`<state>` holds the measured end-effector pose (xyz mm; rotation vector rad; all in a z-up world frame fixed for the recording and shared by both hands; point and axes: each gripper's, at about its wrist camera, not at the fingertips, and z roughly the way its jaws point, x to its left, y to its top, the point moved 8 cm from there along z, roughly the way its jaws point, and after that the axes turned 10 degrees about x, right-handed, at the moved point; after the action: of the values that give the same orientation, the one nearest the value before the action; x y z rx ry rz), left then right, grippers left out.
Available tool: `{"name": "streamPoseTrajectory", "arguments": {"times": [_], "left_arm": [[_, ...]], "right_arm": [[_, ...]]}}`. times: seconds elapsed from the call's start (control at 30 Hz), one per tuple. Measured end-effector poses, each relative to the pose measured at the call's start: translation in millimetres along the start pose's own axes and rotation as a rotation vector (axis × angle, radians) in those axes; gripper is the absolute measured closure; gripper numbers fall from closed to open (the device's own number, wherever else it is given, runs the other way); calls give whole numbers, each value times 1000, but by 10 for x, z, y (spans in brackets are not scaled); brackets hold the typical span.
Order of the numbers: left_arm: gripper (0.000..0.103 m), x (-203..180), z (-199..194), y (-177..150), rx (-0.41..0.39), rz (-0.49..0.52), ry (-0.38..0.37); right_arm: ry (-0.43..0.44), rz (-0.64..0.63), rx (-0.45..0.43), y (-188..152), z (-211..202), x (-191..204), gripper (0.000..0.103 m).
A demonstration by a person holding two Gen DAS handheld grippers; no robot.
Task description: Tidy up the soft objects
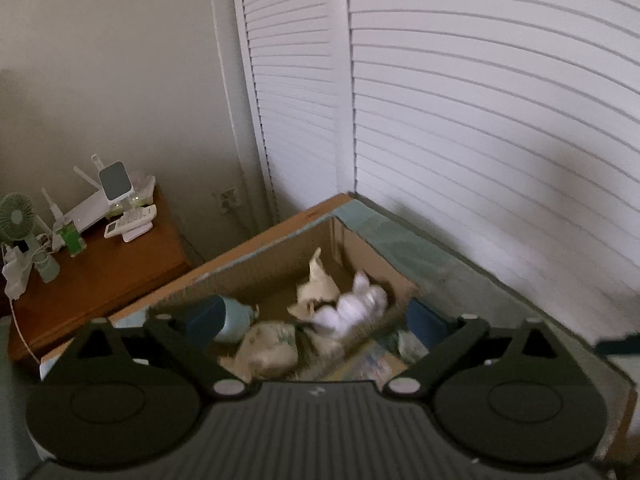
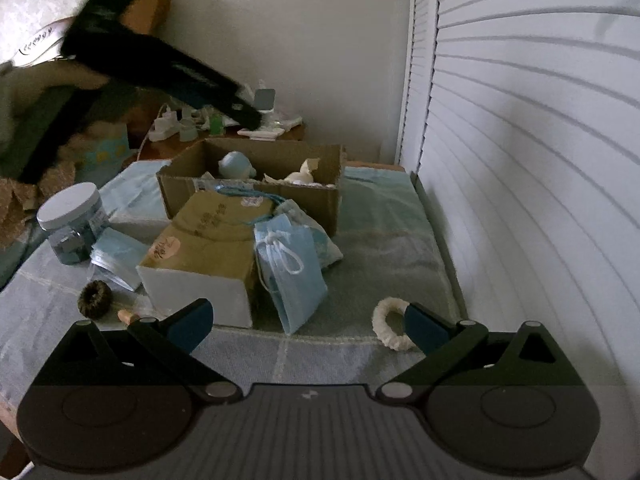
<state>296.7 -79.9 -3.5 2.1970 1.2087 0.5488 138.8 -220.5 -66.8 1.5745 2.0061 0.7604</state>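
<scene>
In the left wrist view my left gripper (image 1: pixel 316 318) hangs open above an open cardboard box (image 1: pixel 280 248), with nothing between its fingers. A blurred white and cream plush toy (image 1: pixel 344 302) lies inside, with a light blue plush (image 1: pixel 236 314) and a beige patterned cloth (image 1: pixel 268 346) beside it. In the right wrist view my right gripper (image 2: pixel 308 322) is open and low over the bed. A cream scrunchie (image 2: pixel 390 324) lies against the inside of its right finger, untouched by the pads. A stack of blue face masks (image 2: pixel 290 276) lies ahead, in front of the cardboard box (image 2: pixel 256 190).
A tan and white carton (image 2: pixel 200 264), a white-lidded jar (image 2: pixel 72 220), a dark scrunchie (image 2: pixel 95 298) and packed masks (image 2: pixel 118 258) lie on the bed's left. Louvred doors (image 2: pixel 520 160) close off the right side. A wooden bedside table (image 1: pixel 100 264) holds a router, a phone and a fan.
</scene>
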Motion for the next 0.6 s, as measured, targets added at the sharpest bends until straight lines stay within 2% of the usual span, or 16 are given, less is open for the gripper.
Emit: {"name": "streamPoseTrajectory", "arguments": {"times": [0.37, 0.6], "left_arm": [[5, -37, -462, -747, -13, -26, 5], [5, -92, -551, -1365, 16, -111, 35]], "right_arm": [[-54, 11, 88, -274, 219, -141, 0], [-63, 8, 151, -443, 406, -151, 0]]}}
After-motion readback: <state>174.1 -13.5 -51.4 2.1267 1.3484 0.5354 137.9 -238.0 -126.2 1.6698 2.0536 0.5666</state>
